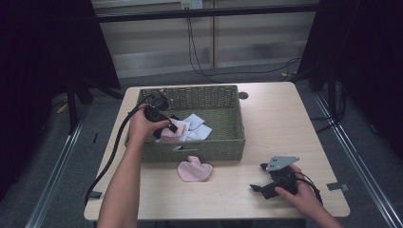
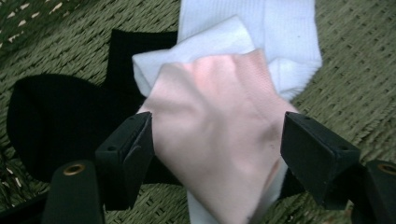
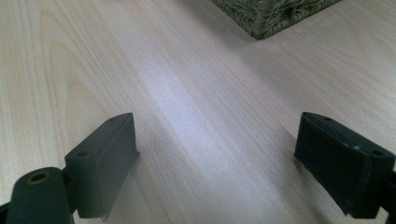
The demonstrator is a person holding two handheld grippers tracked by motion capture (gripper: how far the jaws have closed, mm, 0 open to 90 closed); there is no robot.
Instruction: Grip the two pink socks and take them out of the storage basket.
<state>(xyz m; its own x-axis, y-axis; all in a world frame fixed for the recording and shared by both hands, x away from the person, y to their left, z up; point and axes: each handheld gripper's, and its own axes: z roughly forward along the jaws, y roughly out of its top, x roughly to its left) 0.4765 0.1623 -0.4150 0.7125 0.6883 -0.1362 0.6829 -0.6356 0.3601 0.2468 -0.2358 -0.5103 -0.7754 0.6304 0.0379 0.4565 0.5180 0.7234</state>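
Soft pink sock (image 2: 219, 140), rumpled, between open left gripper (image 2: 217, 140) fingers (image 2: 128, 154)

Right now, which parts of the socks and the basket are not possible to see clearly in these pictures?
- Black sock: left gripper view, partly covered by the pink sock and the left tool.
- White socks: same view, cut by the top edge; pink sock overlaps them.
- Basket floor: high view, near wall and hand hide part.
- Pink sock on table: high view, too small for detail.
- Basket corner: right gripper view, cut off.
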